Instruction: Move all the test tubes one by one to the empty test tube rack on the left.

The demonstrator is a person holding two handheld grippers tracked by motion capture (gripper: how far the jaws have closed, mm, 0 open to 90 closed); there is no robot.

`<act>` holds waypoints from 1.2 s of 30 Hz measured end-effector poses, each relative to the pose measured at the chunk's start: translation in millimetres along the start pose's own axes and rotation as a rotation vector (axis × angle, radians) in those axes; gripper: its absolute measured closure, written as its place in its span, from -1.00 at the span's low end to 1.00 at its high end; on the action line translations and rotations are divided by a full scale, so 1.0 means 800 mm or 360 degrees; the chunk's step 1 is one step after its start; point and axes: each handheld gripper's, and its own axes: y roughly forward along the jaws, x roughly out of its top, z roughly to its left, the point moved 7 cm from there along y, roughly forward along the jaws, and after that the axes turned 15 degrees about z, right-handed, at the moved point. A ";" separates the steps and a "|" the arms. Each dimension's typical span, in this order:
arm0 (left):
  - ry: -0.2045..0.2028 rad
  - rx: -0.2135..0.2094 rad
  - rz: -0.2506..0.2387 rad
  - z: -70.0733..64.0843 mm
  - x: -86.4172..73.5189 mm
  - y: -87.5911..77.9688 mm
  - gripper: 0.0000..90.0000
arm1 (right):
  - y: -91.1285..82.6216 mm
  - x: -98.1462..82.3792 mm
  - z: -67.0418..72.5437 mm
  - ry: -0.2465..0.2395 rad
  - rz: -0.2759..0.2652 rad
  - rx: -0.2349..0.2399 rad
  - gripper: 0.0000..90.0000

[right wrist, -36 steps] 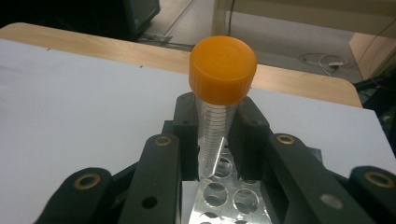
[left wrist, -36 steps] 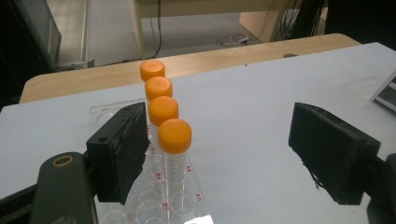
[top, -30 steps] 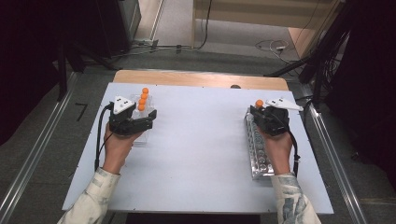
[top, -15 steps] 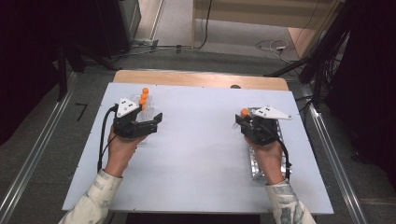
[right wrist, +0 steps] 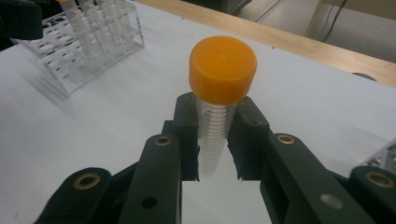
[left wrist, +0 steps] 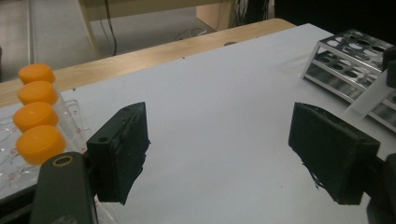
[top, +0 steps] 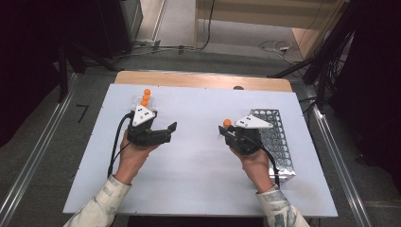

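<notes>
Orange-capped tube (right wrist: 219,98) is sitting upright between the pads of the right hand-held gripper (right wrist: 215,140), clamped above the white worktop (top: 198,175) beside the metal rack (top: 276,142). Left hand-held gripper (left wrist: 233,154) is hovering with jaws spread wide, gripping nothing, near the clear rack (left wrist: 14,163).

On a white table (top: 198,189), the left gripper (top: 171,128) is held in a person's left hand (top: 132,158), its jaws pointing toward the middle of the table. Just behind it stands a clear rack (top: 138,101) with orange-capped tubes (top: 145,97). The right gripper (top: 222,131), in the right hand (top: 255,165), carries a tube with an orange cap (top: 227,123). A metal rack (top: 276,142) lies on the table just beside that hand, at the right edge.
</notes>
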 end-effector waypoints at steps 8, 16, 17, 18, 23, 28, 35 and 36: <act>0.0035 -0.0035 0.0011 -0.015 -0.001 0.002 -0.55 | 0.014 -0.003 0.024 -0.0066 0.0033 0.0040 0.60; 0.0080 -0.0088 0.0018 -0.032 -0.001 0.004 -0.55 | 0.029 -0.009 0.049 -0.0135 0.0067 0.0090 0.60; 0.0088 -0.0097 0.0018 -0.035 -0.002 0.005 -0.55 | 0.030 -0.009 0.051 -0.0152 0.0072 0.0092 0.60; 0.0100 -0.0104 0.0025 -0.038 -0.002 0.006 -0.55 | 0.031 -0.009 0.053 -0.0155 0.0068 0.0097 0.60; 0.0141 -0.0136 0.0032 -0.052 -0.004 0.009 -0.55 | 0.036 -0.011 0.063 -0.0187 0.0085 0.0116 0.60; 0.0167 -0.0177 0.0035 -0.064 -0.006 0.012 -0.54 | 0.041 -0.013 0.070 -0.0204 0.0100 0.0127 0.60; 0.0240 -0.0286 0.0029 -0.084 -0.009 0.013 -0.36 | 0.047 -0.016 0.084 -0.0258 0.0120 0.0148 0.60; 0.0248 -0.0309 0.0030 -0.086 -0.010 0.013 -0.32 | 0.048 -0.016 0.085 -0.0266 0.0119 0.0149 0.60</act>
